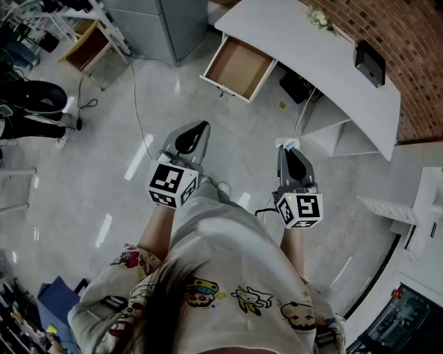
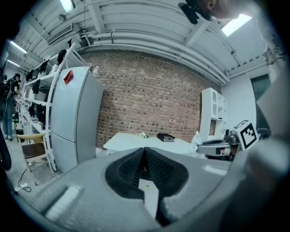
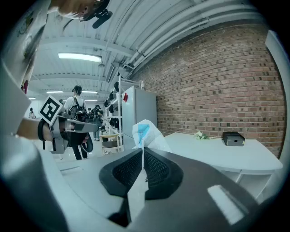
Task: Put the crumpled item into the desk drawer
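Note:
My right gripper is shut on a crumpled white item with blue print, which sticks out past the jaw tips. In the head view that right gripper hangs over the floor with the crumpled item at its tip. My left gripper is shut with nothing in it; the left gripper view shows its jaws pressed together. The open desk drawer juts out from the white desk, ahead of both grippers, and looks bare inside.
A black box and small flowers rest on the desk. A grey fridge stands left of the desk. A wooden chair and cables lie on the floor at left. A white shelf unit stands at right. People stand in the background.

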A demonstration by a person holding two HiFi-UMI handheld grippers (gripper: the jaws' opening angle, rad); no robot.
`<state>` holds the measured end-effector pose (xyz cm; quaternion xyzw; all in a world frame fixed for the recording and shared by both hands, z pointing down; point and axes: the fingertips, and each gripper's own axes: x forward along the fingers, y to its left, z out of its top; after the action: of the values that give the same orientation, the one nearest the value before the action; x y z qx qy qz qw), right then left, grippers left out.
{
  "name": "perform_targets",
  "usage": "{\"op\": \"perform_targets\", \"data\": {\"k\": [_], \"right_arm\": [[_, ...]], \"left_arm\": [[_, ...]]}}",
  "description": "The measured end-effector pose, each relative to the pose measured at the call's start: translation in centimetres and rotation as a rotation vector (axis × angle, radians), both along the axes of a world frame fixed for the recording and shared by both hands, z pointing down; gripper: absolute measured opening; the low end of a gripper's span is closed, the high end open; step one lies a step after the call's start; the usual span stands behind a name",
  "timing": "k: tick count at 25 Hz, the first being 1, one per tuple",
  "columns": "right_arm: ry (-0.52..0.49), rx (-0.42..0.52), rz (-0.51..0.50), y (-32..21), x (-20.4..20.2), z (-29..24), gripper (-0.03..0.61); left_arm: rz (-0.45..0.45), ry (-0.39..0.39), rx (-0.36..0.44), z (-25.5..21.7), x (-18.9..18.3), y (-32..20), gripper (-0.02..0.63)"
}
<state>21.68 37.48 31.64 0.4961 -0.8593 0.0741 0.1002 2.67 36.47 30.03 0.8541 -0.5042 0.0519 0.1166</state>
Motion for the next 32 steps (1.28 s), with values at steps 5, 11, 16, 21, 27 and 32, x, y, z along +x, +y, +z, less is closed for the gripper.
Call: {"op": "perform_targets", "data": {"k": [5, 11, 16, 21, 27, 32], "right_arm": [[-0.028, 0.012, -0.009, 0.2, 0.1, -0.4, 0.015], [-0.046, 0.004, -0.041, -0.4, -0.2, -0.2, 0.017], [-0.065, -0.016, -0.062, -2.2, -1.7, 0.3, 0.015], [-0.050, -0.029, -0.074, -5.7, -4.2, 1.1, 0.017], [-0.027, -0.051, -0.065, -13.1, -7.1, 1.6, 0.017], [-0.026, -0.049, -0.052, -19.6, -10.5, 1.2, 0.017]], "left_arm": [[-0.026, -0.007, 0.006, 0.0, -0.3, 0.7, -0.002], [-0.064, -0.015, -0.002, 0.1, -0.7, 0.1, 0.000], [-0.072, -0.016, -0.002, 0.2, -1.7, -1.5, -0.002], [-0.067, -0.006, -0.003, 0.6, -3.6, -4.8, 0.000], [-0.057, 0.002, -0.016, 0.9, -6.7, -12.2, -0.002], [-0.032, -0.005, -0.015, 0.5, -10.0, -18.6, 0.000]]}}
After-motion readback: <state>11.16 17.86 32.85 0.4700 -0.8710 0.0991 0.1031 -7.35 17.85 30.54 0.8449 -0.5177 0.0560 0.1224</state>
